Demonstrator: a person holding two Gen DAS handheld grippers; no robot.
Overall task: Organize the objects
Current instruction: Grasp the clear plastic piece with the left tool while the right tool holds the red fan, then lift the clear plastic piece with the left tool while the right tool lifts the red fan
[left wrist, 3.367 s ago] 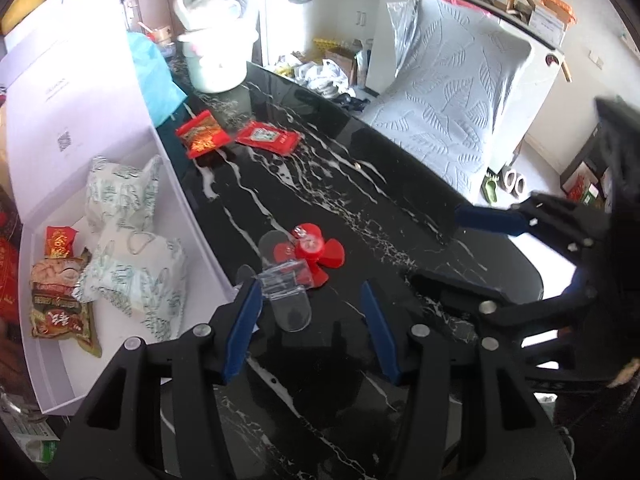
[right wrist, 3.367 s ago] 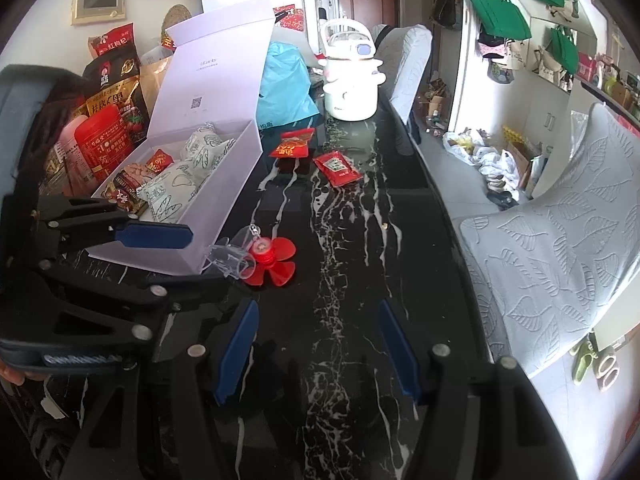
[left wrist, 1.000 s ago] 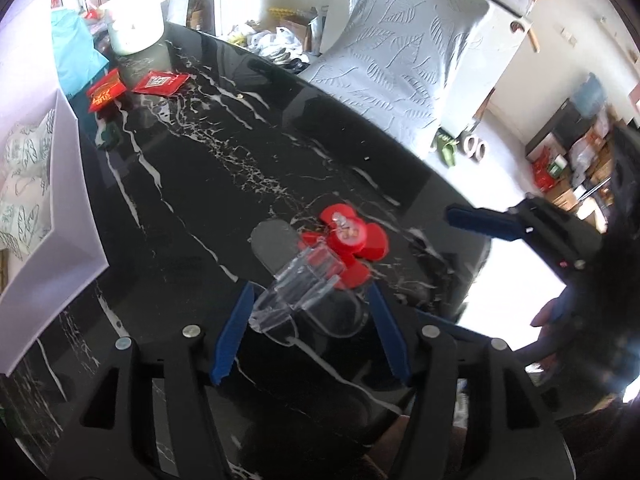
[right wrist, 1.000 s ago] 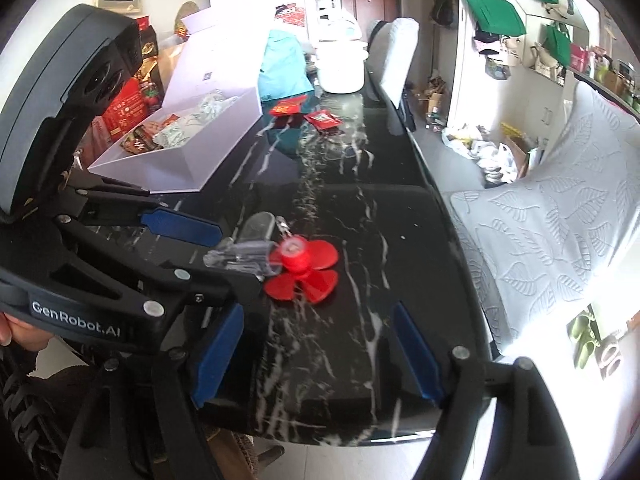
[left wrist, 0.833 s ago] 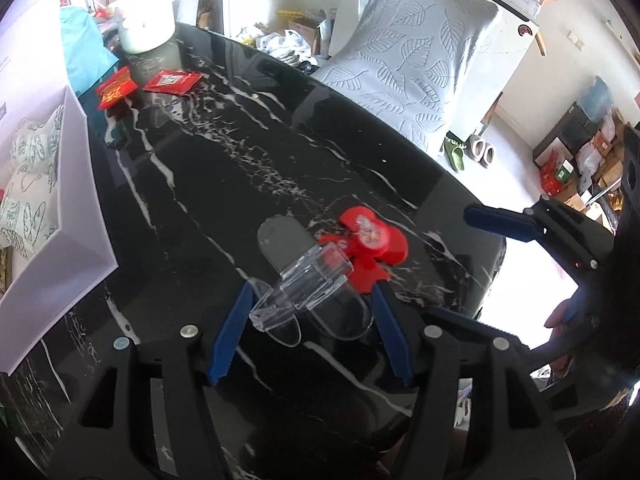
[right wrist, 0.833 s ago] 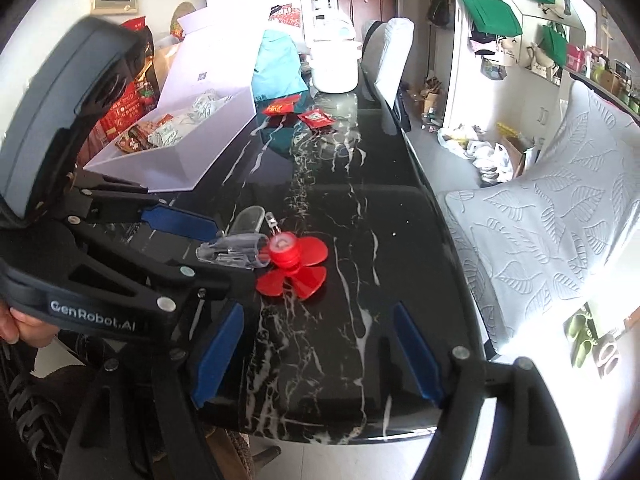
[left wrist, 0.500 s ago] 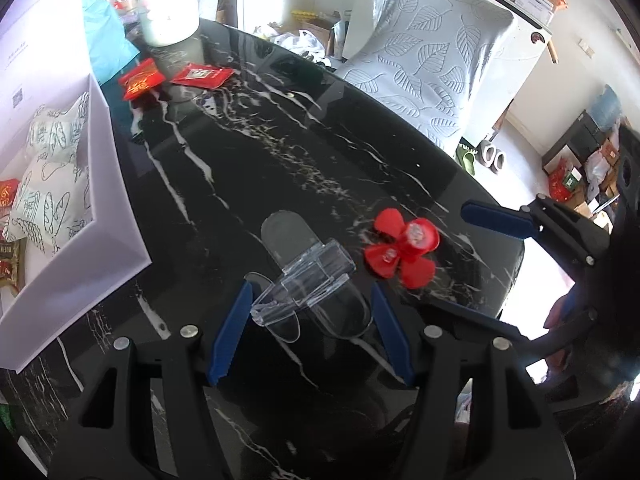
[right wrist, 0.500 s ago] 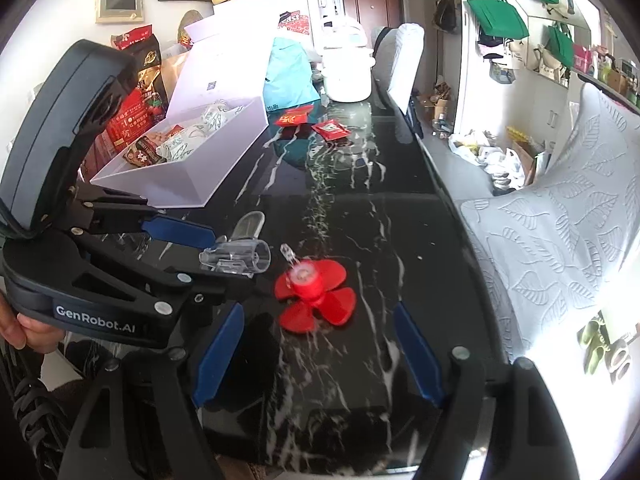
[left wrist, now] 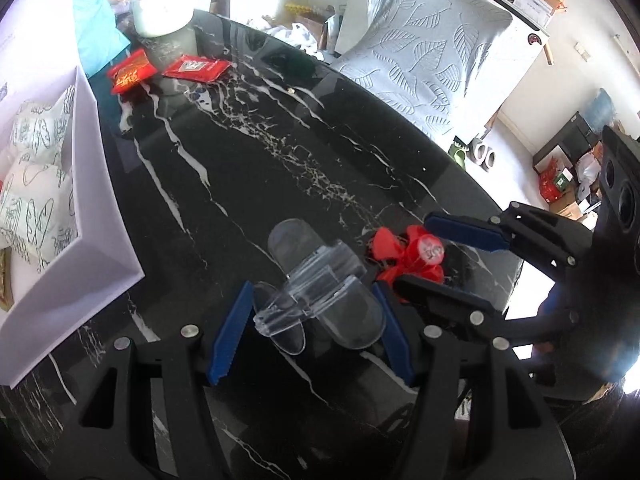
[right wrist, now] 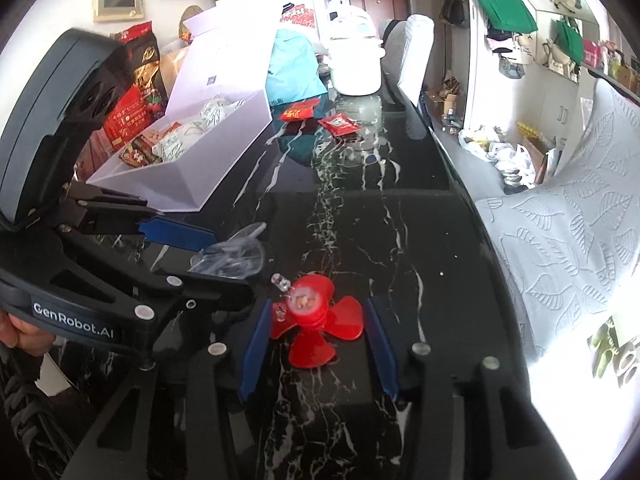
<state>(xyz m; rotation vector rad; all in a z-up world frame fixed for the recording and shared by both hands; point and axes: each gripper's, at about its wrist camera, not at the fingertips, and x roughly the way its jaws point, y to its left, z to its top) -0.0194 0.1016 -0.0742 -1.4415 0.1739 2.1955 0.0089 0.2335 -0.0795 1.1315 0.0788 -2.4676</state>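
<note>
The left tool (left wrist: 310,326) holds a clear plastic piece (left wrist: 316,292) between its blue fingers (left wrist: 230,330), which press its two sides; the piece is tilted, with rounded clear flaps sticking out front and back above the black marble surface (left wrist: 280,140). In the right wrist view the same clear plastic piece (right wrist: 230,258) sits at the tip of the left tool (right wrist: 192,248), lifted just off the surface.

The right tool (right wrist: 316,334) stands fairly wide, one blue finger on each side of a red fan propeller (right wrist: 316,320) that lies flat on the surface (right wrist: 400,220). Whether the left finger touches a blade is hard to tell; the right finger stands just clear of it. The propeller has a round hub with a pale sticker on top, and a small clear stub pokes out beside the hub. From the left wrist view the red fan propeller (left wrist: 412,254) lies just right of the clear piece, between the fingers of the right tool (left wrist: 448,256), near the surface's rounded edge.

Further back on the left stands an open white box (right wrist: 192,168) holding patterned snack packs (left wrist: 36,184). Beyond it two red packets (right wrist: 316,118) lie flat on the surface, near a white pot (right wrist: 356,64) and a teal bag (right wrist: 292,64). A chair with a leaf-patterned grey cover (left wrist: 432,60) stands beside the surface
</note>
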